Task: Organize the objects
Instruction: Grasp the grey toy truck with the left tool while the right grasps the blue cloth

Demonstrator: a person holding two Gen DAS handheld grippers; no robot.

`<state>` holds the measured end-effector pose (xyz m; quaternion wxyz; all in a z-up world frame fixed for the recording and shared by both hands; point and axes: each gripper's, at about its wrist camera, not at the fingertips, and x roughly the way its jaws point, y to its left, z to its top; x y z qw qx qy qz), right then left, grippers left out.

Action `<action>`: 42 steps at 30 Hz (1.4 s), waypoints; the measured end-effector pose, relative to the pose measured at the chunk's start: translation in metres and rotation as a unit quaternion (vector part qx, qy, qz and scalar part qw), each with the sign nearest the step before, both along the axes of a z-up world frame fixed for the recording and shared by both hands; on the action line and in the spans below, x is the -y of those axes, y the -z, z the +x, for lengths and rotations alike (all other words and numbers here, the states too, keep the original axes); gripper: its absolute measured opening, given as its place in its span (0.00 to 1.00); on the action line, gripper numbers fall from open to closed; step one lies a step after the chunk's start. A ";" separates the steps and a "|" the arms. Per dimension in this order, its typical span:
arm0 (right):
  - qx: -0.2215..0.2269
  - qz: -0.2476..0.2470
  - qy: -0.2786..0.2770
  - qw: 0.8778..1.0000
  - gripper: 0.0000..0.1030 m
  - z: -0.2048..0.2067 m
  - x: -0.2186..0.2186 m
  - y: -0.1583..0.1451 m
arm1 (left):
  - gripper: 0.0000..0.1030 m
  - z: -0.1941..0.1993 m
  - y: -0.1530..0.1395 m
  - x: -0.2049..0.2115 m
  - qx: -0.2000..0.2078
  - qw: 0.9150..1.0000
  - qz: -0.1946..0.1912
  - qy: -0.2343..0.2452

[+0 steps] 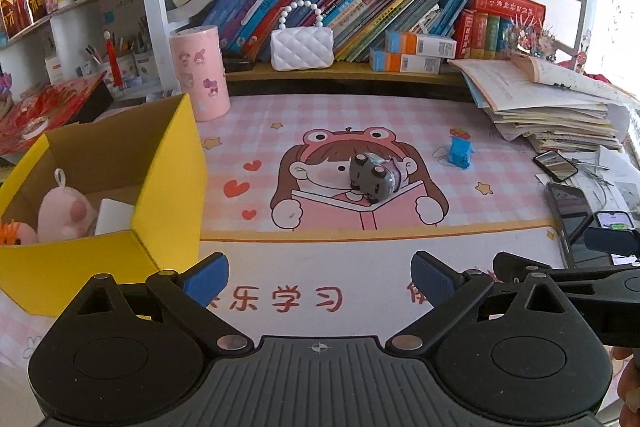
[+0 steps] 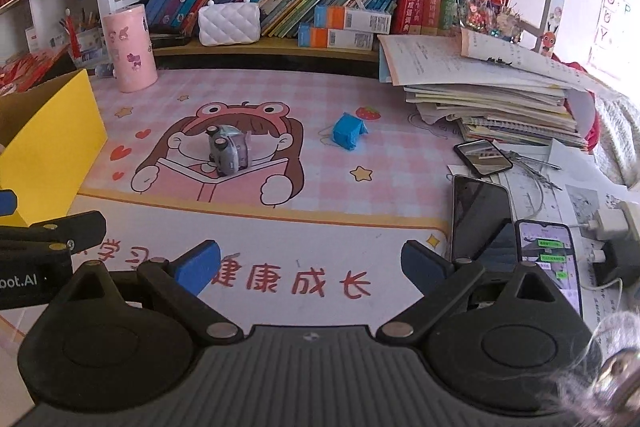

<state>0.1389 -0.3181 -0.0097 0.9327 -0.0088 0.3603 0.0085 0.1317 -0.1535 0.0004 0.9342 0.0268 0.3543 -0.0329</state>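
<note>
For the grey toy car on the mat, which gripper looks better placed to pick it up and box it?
Probably left. The toy car lies ahead of the open left gripper, and the yellow box stands on its side. The right gripper, also open, sits farther from the box.

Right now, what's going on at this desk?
A person is tidying toys into a yellow box, holding a gripper in each hand. Both the left gripper and the right gripper are open and empty, hovering over the near edge of the pink mat. A pink plush is already in the box; a grey toy car and a small blue toy lie on the mat.
</note>
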 end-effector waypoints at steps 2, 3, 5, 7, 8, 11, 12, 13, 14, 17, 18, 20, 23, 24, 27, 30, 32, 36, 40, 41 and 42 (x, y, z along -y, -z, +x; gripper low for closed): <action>-0.002 0.003 -0.003 1.000 0.94 0.004 0.005 0.002 | 0.96 0.003 0.001 0.005 0.000 1.000 0.003 -0.002; -0.003 0.004 -0.005 1.000 0.94 0.006 0.006 0.003 | 0.96 0.005 0.001 0.007 0.000 1.000 0.005 -0.003; -0.004 0.007 -0.008 1.000 0.93 0.011 0.011 0.005 | 0.96 0.009 0.001 0.011 0.003 1.000 0.008 -0.004; -0.004 0.010 -0.011 1.000 0.93 0.016 0.015 0.006 | 0.96 0.013 0.002 0.016 0.006 1.000 0.011 -0.004; -0.004 0.011 -0.011 1.000 0.92 0.019 0.017 0.006 | 0.96 0.015 0.002 0.019 0.007 1.000 0.015 -0.002; -0.003 0.012 -0.012 1.000 0.90 0.029 0.023 0.008 | 0.95 0.023 0.002 0.027 0.016 1.000 0.024 0.004; -0.003 0.012 -0.012 1.000 0.88 0.033 0.024 0.009 | 0.95 0.026 0.003 0.029 0.018 1.000 0.026 0.004; -0.003 0.011 -0.013 1.000 0.87 0.037 0.026 0.009 | 0.95 0.031 0.003 0.031 0.018 1.000 0.025 0.003; -0.002 0.010 -0.014 1.000 0.87 0.041 0.028 0.009 | 0.95 0.035 0.004 0.032 0.018 1.000 0.024 0.003; 0.002 0.006 -0.019 1.000 0.84 0.055 0.033 0.011 | 0.95 0.049 0.006 0.037 0.021 0.999 0.024 -0.001; 0.003 0.003 -0.020 1.000 0.83 0.061 0.034 0.012 | 0.95 0.054 0.006 0.038 0.022 0.999 0.024 -0.002; 0.004 -0.001 -0.021 1.000 0.82 0.072 0.036 0.015 | 0.93 0.066 0.009 0.042 0.023 0.999 0.023 -0.004; 0.008 -0.005 -0.025 1.000 0.80 0.093 0.039 0.018 | 0.91 0.083 0.015 0.046 0.021 1.000 0.018 -0.006; 0.010 -0.006 -0.027 1.000 0.79 0.100 0.041 0.019 | 0.90 0.089 0.018 0.048 0.020 1.000 0.016 -0.006; 0.017 -0.002 -0.035 0.999 0.76 0.122 0.045 0.022 | 0.85 0.107 0.027 0.053 0.014 1.000 0.017 -0.005; 0.013 0.004 -0.037 0.999 0.70 0.143 0.050 0.027 | 0.83 0.123 0.035 0.058 0.007 1.000 0.017 -0.006; 0.005 0.012 -0.036 0.999 0.68 0.157 0.054 0.031 | 0.82 0.135 0.041 0.061 0.003 1.000 0.017 -0.008; -0.010 0.025 -0.029 0.999 0.68 0.180 0.059 0.040 | 0.82 0.153 0.050 0.067 -0.008 1.000 0.016 0.001; -0.017 0.033 -0.024 0.999 0.68 0.196 0.062 0.048 | 0.81 0.170 0.063 0.072 -0.023 0.999 0.022 0.008; -0.018 0.033 -0.020 0.999 0.68 0.199 0.063 0.050 | 0.80 0.175 0.066 0.073 -0.030 0.999 0.023 0.008; -0.018 0.035 -0.016 0.999 0.69 0.202 0.064 0.052 | 0.80 0.178 0.069 0.074 -0.035 0.999 0.026 0.008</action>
